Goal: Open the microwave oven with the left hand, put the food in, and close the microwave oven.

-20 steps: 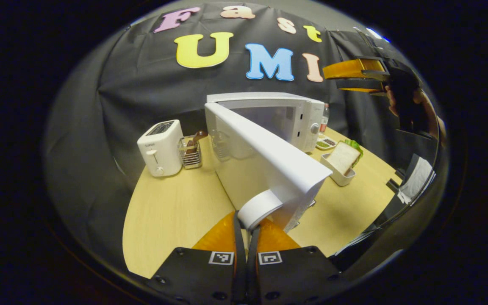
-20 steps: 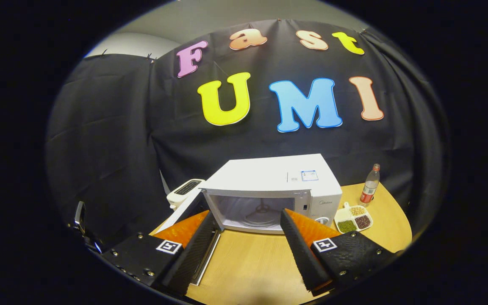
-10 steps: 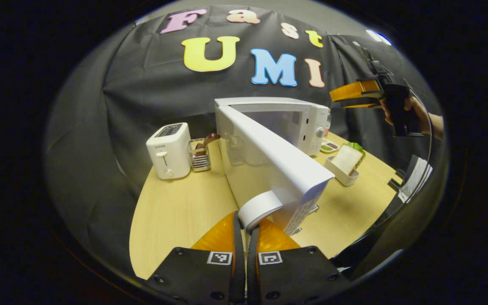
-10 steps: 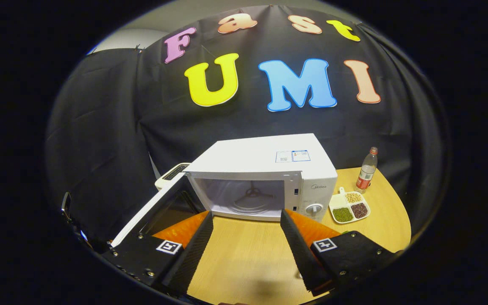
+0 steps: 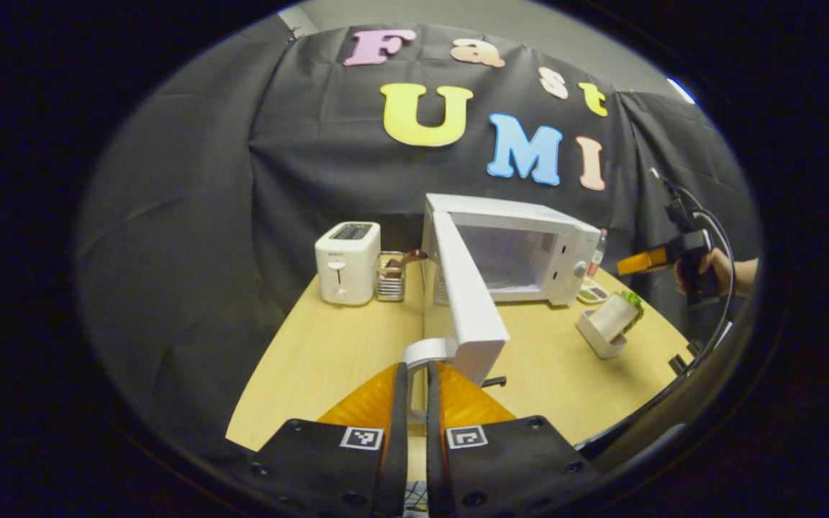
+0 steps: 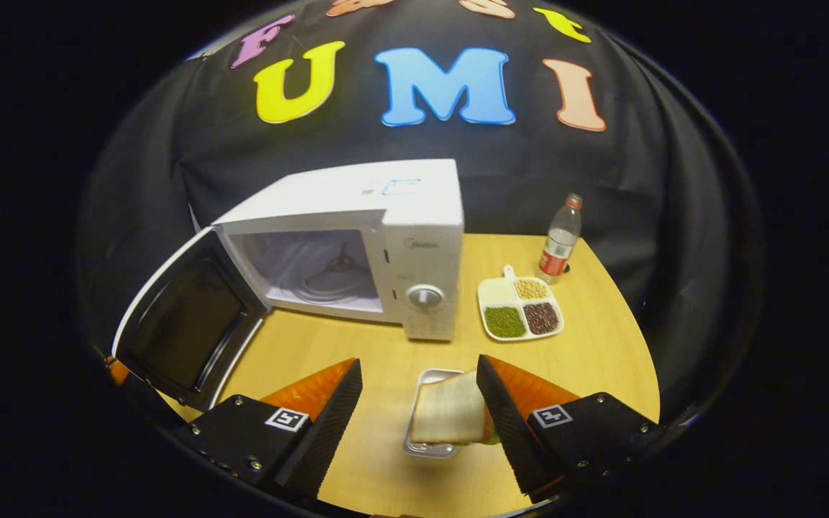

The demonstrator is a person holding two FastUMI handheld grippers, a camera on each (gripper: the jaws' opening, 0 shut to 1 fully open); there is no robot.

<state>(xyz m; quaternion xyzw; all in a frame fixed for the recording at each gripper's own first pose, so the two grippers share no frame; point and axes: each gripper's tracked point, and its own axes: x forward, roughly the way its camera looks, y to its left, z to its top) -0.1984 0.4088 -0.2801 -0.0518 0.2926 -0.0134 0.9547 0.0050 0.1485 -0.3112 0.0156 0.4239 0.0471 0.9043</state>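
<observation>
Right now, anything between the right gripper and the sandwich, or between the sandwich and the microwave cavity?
Nothing visible. The right gripper hangs open over the sandwich; bare table lies between it and the microwave, whose door is swung wide.

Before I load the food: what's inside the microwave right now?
The microwave cavity holds its glass turntable on a roller ring, with no food on it. The sandwich sits in its tray on the table. Cavity's near-right corner is hidden by the front panel.

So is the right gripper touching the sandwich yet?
Apart. In the right gripper view the right gripper hangs open above the sandwich in its tray; the left gripper view shows it off above the table.
</observation>
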